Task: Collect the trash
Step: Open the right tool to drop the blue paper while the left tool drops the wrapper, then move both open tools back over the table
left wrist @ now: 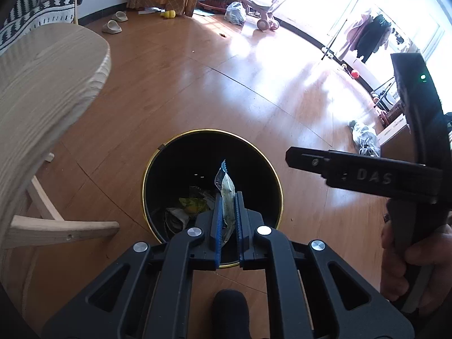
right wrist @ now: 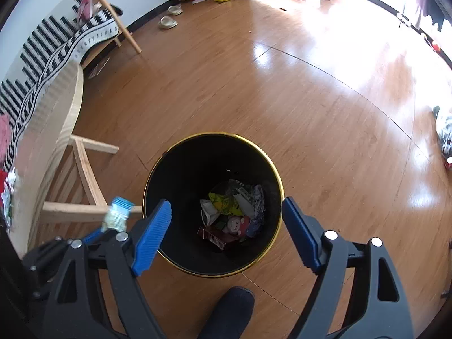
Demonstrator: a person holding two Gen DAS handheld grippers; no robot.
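A black trash bin with a gold rim stands on the wood floor, holding several wrappers. My left gripper is shut on a clear and blue snack wrapper and holds it over the bin's near side. The wrapper also shows in the right wrist view, left of the bin. My right gripper is open and empty above the bin, its blue pads either side of the opening. Its body shows at the right of the left wrist view.
A light wooden table stands left of the bin, with a striped bench behind it. Slippers, a plastic bag and a pink ride-on toy lie far back. Another bag lies at the right.
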